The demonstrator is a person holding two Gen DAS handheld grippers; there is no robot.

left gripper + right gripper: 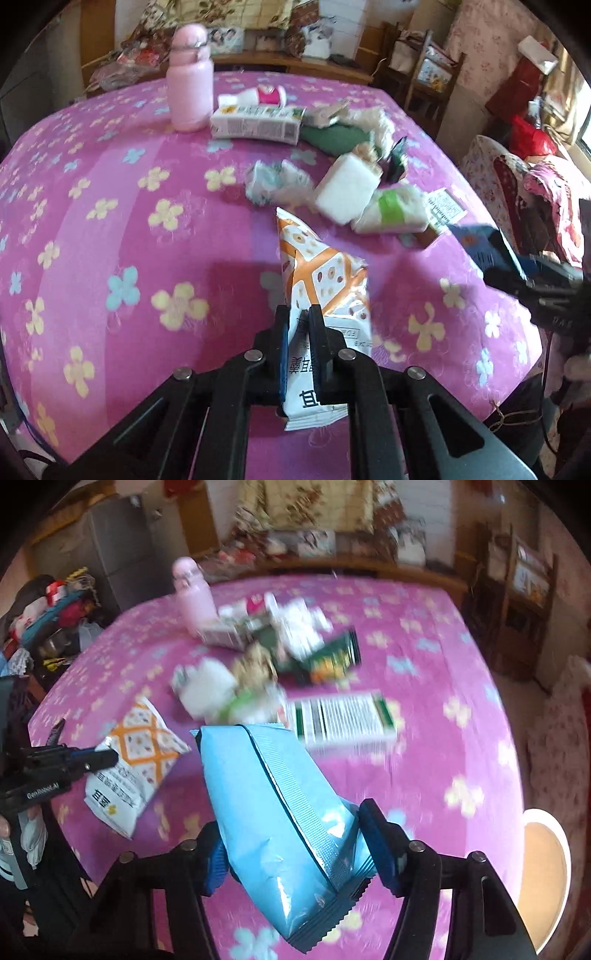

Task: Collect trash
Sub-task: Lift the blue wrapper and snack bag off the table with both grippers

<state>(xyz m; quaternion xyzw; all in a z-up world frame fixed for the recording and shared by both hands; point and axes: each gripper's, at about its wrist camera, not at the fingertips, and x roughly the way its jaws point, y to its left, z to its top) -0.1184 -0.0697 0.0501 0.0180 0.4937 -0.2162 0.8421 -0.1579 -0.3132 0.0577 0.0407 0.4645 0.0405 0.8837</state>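
Pink flowered worktop (110, 221), trash piled ahead of both grippers.
Left gripper (299, 317) pinches a light, crinkly orange snack wrapper (321, 273) near its end; right gripper (291, 827) clamps a slippery blue foil bag (273, 805) by its seam.

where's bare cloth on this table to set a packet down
Free: the flowered tablecloth left of the orange-white snack bag, in front of the pink bottle. Crowded: the wrapper pile at centre-right behind both held bags.
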